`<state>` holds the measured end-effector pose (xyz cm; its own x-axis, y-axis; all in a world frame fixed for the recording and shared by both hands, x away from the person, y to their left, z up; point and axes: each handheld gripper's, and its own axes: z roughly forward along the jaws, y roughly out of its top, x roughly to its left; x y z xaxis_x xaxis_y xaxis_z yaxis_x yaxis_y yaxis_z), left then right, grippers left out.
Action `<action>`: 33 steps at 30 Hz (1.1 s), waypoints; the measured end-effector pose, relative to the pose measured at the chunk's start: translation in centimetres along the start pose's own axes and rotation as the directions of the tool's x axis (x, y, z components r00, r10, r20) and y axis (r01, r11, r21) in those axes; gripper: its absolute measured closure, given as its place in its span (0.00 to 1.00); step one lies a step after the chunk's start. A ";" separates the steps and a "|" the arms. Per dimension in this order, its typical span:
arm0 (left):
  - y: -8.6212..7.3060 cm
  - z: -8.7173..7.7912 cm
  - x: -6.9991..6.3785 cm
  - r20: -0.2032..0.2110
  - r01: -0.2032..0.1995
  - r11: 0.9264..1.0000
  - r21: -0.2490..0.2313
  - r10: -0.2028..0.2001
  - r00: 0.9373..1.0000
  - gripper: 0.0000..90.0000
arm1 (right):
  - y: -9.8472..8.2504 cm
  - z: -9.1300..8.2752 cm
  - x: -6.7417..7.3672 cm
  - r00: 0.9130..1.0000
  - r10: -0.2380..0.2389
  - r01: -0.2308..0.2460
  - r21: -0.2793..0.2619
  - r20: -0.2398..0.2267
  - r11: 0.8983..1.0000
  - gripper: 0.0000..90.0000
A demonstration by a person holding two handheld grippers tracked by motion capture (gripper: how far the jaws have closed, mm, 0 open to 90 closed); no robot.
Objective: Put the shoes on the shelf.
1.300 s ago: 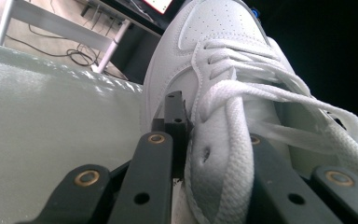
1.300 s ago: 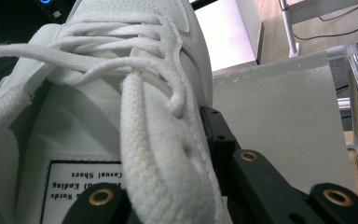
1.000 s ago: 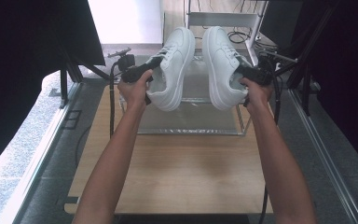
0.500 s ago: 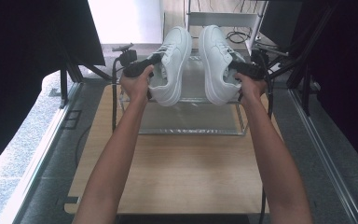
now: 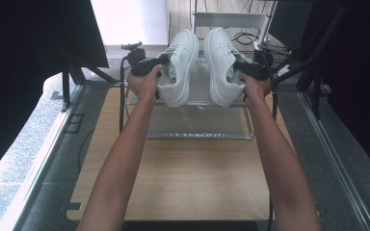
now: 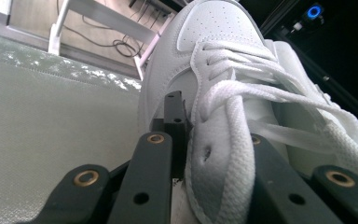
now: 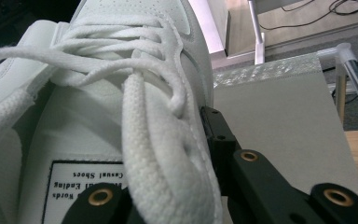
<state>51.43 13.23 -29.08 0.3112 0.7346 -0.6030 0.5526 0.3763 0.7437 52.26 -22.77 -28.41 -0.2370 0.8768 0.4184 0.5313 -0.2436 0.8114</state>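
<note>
Two white sneakers are being carried as a pair above a small metal shoe rack (image 5: 198,135) at the far end of the wooden worktop (image 5: 183,178). The left hand-held gripper (image 5: 160,61) is clamped on the left shoe (image 5: 178,67), its jaws pinching the upper's edge beside the laces, as the left gripper view shows; the right hand-held gripper (image 5: 241,65) is clamped the same way on the right shoe (image 5: 221,67), one jaw inside by the tongue label, one outside. Both shoes hang tilted, toes pointing away from the person, soles facing each other across a narrow gap, heels just above the rack's upper shelf. The step in hand looks like setting the pair onto that shelf. To do it well, roll each wrist so the soles turn down and level before lowering, keep the two shoes parallel and apart so they do not knock together, and bring heels and toes down together rather than dropping one end first. The grip sits on soft upper material, so it could slip or crease if the shoes swing; slow, even lowering would help, and the jaws should part only once the soles rest flat. The rack's shelves carry nothing yet, so either tier has room for both shoes side by side.
</note>
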 end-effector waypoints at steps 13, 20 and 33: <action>0.1 2.0 -0.6 -0.061 0.016 0.998 0.060 -0.012 0.998 0.88 | -0.1 1.7 -0.3 0.998 0.031 -0.031 0.006 0.050 0.999 0.95; 0.2 2.6 -0.4 -0.078 0.058 0.996 0.065 -0.053 0.996 0.86 | 0.1 2.5 0.4 0.998 0.013 -0.015 0.034 0.068 0.999 0.93; -0.3 4.8 -1.3 -0.103 0.044 0.992 0.115 -0.033 0.994 0.73 | 0.1 4.0 3.0 0.989 -0.059 0.049 0.080 0.136 0.996 0.77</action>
<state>54.57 9.50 -29.90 0.2115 0.7763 -0.5938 0.6512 0.3411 0.6780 54.86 -18.47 -28.76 -0.1556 0.9378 0.3103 0.5826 -0.1665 0.7955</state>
